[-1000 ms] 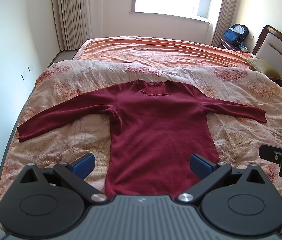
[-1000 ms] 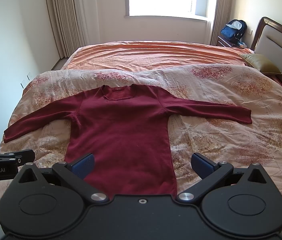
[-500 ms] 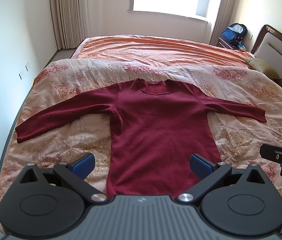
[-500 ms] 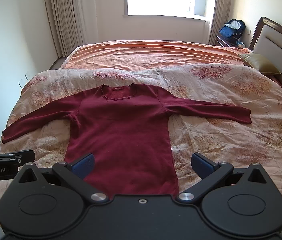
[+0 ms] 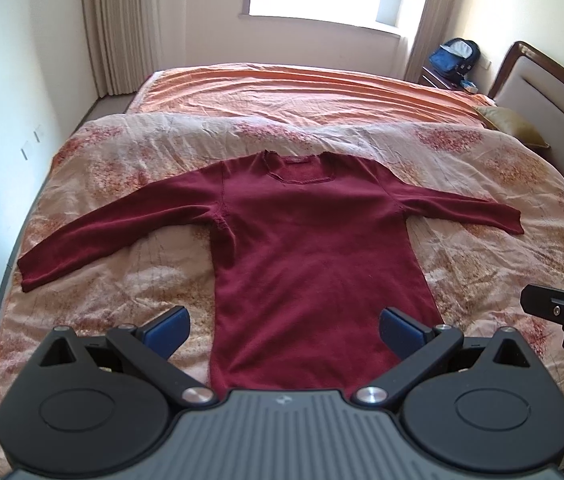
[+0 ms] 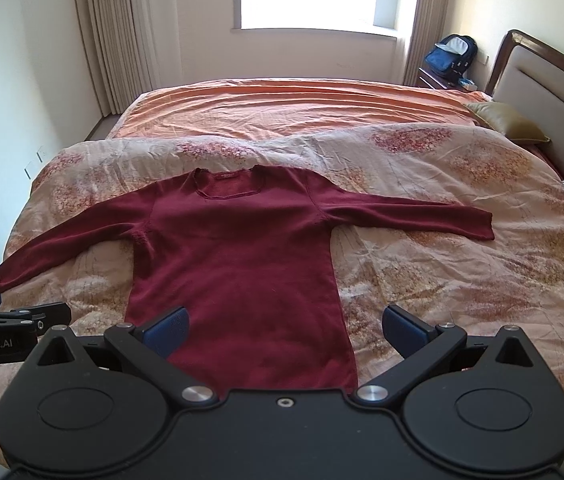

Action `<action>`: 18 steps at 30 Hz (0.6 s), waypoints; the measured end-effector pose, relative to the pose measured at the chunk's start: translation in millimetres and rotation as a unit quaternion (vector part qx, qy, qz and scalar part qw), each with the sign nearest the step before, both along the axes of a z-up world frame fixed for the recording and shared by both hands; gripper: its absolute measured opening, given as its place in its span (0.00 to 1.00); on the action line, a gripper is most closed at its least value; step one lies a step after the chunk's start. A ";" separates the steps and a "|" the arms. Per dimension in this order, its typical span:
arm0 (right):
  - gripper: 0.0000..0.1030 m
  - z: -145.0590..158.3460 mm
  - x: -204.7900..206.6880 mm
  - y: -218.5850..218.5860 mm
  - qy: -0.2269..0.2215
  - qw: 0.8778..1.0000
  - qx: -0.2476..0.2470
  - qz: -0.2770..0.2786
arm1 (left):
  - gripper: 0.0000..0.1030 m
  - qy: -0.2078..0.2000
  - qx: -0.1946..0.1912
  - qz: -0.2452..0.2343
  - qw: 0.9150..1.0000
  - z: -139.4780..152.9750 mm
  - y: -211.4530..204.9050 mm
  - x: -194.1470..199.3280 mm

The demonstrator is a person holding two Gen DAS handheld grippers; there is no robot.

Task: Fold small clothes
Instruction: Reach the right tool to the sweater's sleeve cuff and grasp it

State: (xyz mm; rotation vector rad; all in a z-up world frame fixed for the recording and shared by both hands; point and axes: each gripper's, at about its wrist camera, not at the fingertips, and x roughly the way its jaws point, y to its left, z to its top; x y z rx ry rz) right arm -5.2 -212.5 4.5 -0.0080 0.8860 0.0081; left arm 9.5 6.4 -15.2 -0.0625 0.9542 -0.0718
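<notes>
Hovering spread and empty, both hand-held grippers, left (image 5: pixel 284 324) and right (image 6: pixel 286 324), face a sweater (image 5: pixel 314 264) flat on the quilt (image 5: pixel 122 280).

dark red knit sweater (image 5: pixel 314 248) | beige floral quilt (image 5: pixel 122 280) | plain orange bedsheet (image 5: pixel 302 92) | blue backpack (image 5: pixel 454 54), far right

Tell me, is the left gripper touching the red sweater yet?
Cannot tell. In the left wrist view the left gripper is open above the red sweater, but no view shows a gap or contact plainly.

One maroon sweater (image 5: pixel 314 264), two claws: left claw (image 5: pixel 284 326), right claw (image 6: pixel 286 326); one backpack (image 6: pixel 450 56), one bed (image 6: pixel 302 100).
</notes>
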 end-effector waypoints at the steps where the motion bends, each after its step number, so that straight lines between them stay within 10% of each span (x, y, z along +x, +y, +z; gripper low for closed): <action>1: 1.00 -0.5 0.0 0.9 0.001 1.000 -0.003 -0.004 | 1.00 0.002 -0.003 -0.004 1.000 -2.1 -2.1 1.4; 18: 1.00 -59.5 69.3 -180.0 0.004 0.997 0.058 -0.052 | 1.00 0.070 -0.031 -0.046 0.996 -62.7 -152.8 94.4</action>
